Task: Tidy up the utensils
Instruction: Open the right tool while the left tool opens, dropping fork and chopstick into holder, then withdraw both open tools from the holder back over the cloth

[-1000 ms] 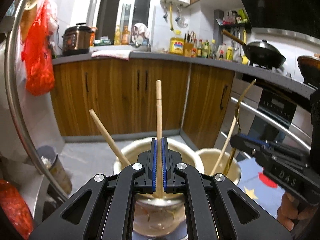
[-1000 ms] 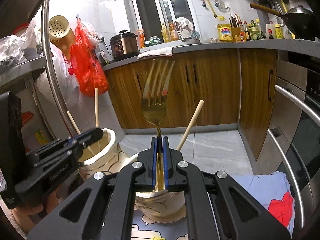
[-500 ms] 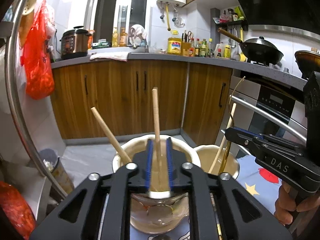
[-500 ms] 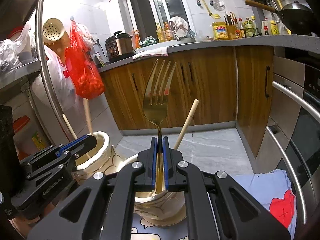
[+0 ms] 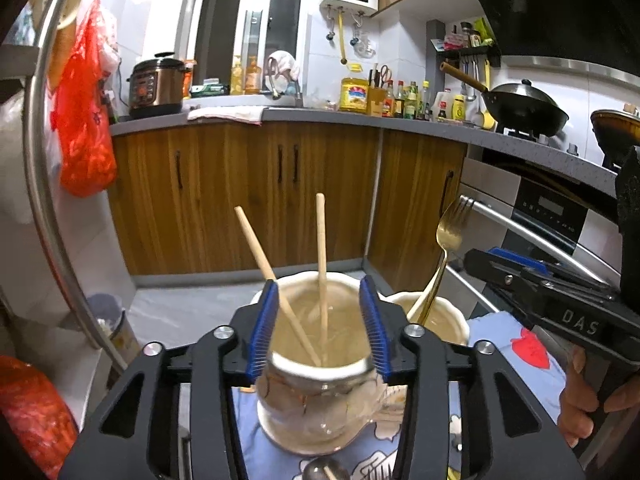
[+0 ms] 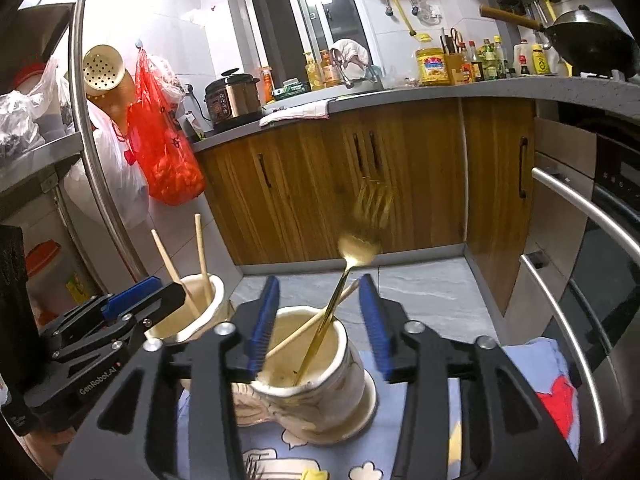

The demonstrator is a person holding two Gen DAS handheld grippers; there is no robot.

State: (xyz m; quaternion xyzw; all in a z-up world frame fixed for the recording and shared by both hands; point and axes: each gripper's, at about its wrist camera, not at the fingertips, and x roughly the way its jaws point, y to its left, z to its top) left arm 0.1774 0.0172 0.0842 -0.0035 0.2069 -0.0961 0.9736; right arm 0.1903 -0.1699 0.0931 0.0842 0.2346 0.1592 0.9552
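Two cream ceramic jars stand side by side on a blue patterned cloth. In the left wrist view my left gripper (image 5: 319, 322) is open just above the left jar (image 5: 316, 392), which holds two wooden chopsticks (image 5: 321, 264). In the right wrist view my right gripper (image 6: 319, 324) is open above the right jar (image 6: 312, 396), which holds a gold fork (image 6: 336, 292) and one wooden chopstick (image 6: 316, 322). The fork leans right and looks blurred. The left jar also shows in the right wrist view (image 6: 192, 316), and the right jar in the left wrist view (image 5: 436, 316).
A spoon bowl (image 5: 320, 472) lies on the blue cloth (image 5: 520, 356) in front of the jars. Wooden cabinets (image 5: 280, 196) and an oven with a steel handle (image 6: 584, 208) stand behind. A steel rack post (image 6: 96, 140) and a red bag (image 6: 168, 156) are at the left.
Both grippers have opened. The left one let go of its chopstick, which now stands in the left jar. The right one let go of the fork, which dropped into the right jar.
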